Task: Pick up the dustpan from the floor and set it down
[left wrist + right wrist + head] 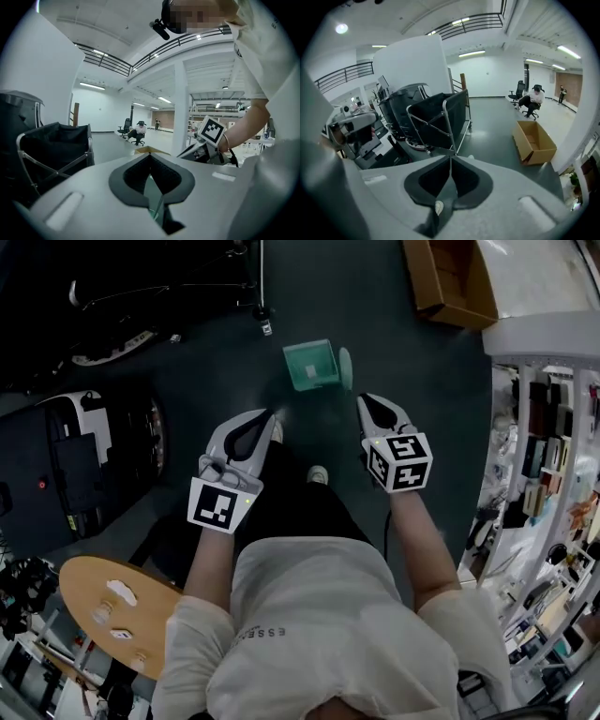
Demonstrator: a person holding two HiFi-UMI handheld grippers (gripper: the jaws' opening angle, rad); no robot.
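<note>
On the dark floor ahead, head view: green dustpan (pixel 311 365), with left gripper (pixel 270 418) and right gripper (pixel 366 404) short of it. Left gripper view: jaws together, empty. Right gripper view: likewise closed, empty. Likely the approach; next, open a gripper and reach down.

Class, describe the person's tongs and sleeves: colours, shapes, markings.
The left tongs and right tongs are pale grey shells with black padded insides, tapering to a point. Each carries a cube of black-and-white markers. A black cable hangs at the right wrist. White sleeves end near the elbows.
</note>
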